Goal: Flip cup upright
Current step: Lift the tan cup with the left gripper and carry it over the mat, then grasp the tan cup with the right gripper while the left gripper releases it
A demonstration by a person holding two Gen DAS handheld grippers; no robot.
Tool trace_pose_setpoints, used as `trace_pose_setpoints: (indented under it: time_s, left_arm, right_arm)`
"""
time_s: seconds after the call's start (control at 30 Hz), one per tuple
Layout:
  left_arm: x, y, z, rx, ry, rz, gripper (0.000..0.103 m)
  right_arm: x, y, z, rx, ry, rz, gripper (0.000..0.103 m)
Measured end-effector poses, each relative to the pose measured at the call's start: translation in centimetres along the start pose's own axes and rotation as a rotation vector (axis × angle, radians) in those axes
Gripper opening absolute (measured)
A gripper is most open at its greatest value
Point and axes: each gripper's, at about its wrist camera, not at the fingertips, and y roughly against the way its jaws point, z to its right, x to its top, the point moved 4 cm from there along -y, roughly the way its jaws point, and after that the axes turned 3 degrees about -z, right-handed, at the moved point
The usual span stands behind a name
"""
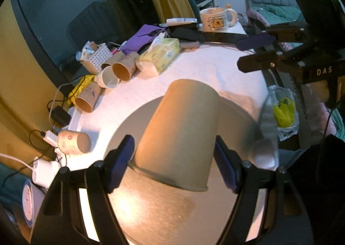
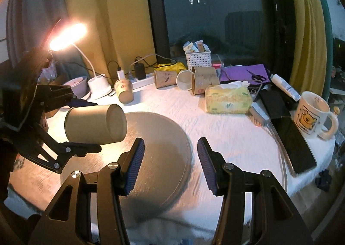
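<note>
My left gripper (image 1: 173, 158) is shut on a plain brown paper cup (image 1: 181, 132) near its rim. It holds the cup lifted and on its side above the round grey tray (image 1: 235, 119), closed base pointing away from me. In the right wrist view the same cup (image 2: 94, 124) hangs at the left in the left gripper (image 2: 86, 126), base toward the table's middle, over the tray (image 2: 163, 137). My right gripper (image 2: 170, 163) is open and empty above the tray's near right edge. It also shows in the left wrist view (image 1: 254, 55) at the upper right.
Several paper cups (image 2: 194, 81) lie on their sides at the back beside a tissue pack (image 2: 228, 99) and a white basket (image 2: 198, 59). A bear mug (image 2: 312, 113), a black phone (image 2: 293, 143), a lit desk lamp (image 2: 69, 35) and a power strip (image 2: 140, 81) ring the white-clothed table.
</note>
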Motion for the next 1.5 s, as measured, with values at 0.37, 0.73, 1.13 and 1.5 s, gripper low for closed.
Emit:
trace_pose_setpoints:
  time_s: [0.37,0.73,1.13,1.5]
  left_arm:
    - [-1.9,-2.5,1.5,-0.061,0.062,-0.036,0.075]
    - [-2.8,-4.9,2.7,-0.136,0.026,-0.08,0.075]
    - [-3.9,-4.8,1.4,-0.16,0.124,-0.079,0.089]
    - [-9.2,-1.7,-1.3,-0.079,0.376,-0.084,0.089]
  right_arm:
    - [-3.2,-0.8,0.5,0.022,-0.025,-0.053,0.054]
    - [-2.9,-5.1,1.0,0.014,0.077,-0.122,0.054]
    - [-2.6,-8.8,-1.3,0.083,0.123,-0.18,0.054]
    - [-3.4,-7.1,-3.3,0.08,0.225,-0.216,0.054]
